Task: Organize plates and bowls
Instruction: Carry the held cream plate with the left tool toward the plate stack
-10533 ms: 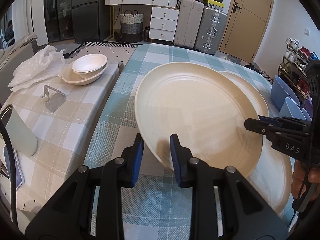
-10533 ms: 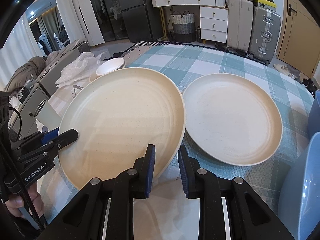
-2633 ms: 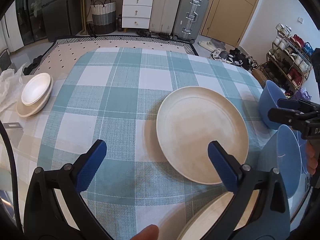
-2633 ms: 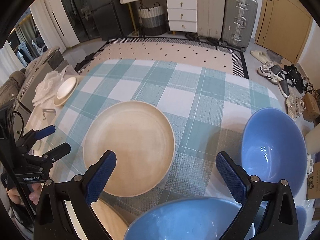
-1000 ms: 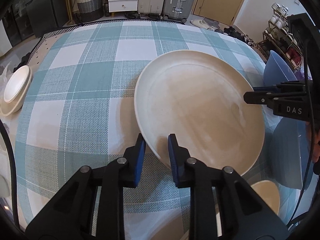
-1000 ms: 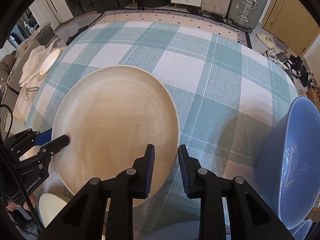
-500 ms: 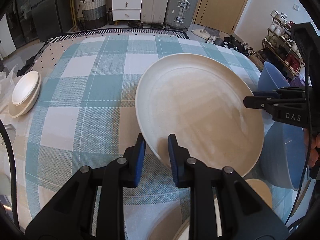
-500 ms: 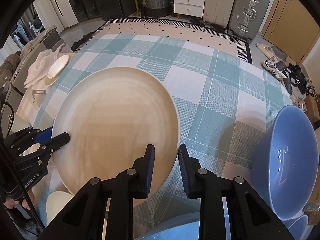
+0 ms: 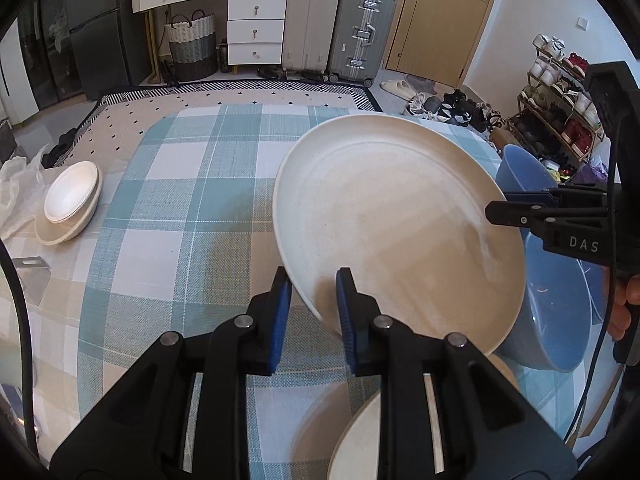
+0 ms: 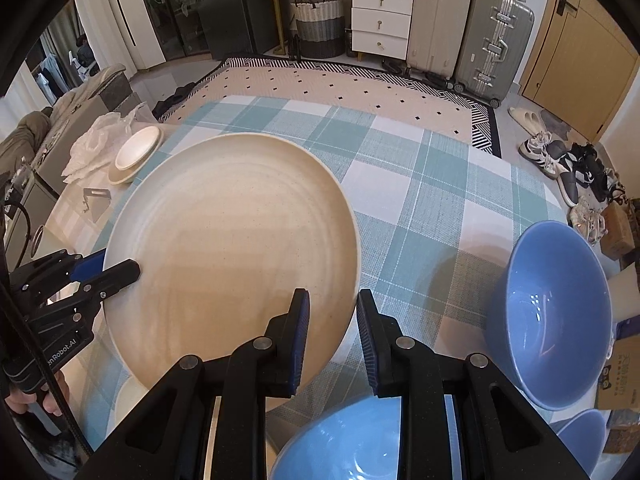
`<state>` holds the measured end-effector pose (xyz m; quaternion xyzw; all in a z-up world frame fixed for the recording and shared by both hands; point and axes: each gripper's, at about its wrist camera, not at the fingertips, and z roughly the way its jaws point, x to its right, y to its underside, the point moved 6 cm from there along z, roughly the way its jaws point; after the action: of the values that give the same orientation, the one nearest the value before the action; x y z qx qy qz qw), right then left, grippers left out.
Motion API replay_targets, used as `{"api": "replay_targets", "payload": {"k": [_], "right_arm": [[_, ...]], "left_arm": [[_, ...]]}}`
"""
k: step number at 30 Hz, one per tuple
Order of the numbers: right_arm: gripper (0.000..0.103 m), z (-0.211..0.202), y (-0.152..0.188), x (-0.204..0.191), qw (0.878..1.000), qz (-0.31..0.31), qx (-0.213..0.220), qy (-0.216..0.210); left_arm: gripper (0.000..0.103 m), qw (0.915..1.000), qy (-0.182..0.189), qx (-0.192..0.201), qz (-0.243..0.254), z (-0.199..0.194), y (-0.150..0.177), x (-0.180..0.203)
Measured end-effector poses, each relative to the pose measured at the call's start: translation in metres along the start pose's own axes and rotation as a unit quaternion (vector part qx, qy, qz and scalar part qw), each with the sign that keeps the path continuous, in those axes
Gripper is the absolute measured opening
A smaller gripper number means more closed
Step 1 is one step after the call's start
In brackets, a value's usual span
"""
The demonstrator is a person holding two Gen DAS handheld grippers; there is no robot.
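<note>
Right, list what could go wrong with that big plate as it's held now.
1. The cream plate hangs tilted above the table, pinched only at its rim by the left tool and right tool; uneven motion could twist it loose.
2. Blue bowls sit close beneath and beside it; a swing might clip one.
3. Another cream plate lies underneath, so a drop could chip both.

Cream plate (image 9: 400,216); teal-white checked tablecloth (image 9: 180,216); blue bowl (image 10: 556,320); blue-padded black fingers (image 9: 280,312).
</note>
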<state>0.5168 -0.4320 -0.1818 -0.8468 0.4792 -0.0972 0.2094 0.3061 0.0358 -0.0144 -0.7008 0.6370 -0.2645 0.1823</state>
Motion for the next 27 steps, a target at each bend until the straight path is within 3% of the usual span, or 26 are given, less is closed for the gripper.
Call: {"api": "replay_targets", "payload": {"k": [27], "right_arm": [[0.025, -0.082, 0.054, -0.028, 0.998, 0.005, 0.060, -0.006]], "left_arm": [[0.020, 0.9991, -0.002, 0.037, 0.023, -0.083, 0.041, 0.023]]}}
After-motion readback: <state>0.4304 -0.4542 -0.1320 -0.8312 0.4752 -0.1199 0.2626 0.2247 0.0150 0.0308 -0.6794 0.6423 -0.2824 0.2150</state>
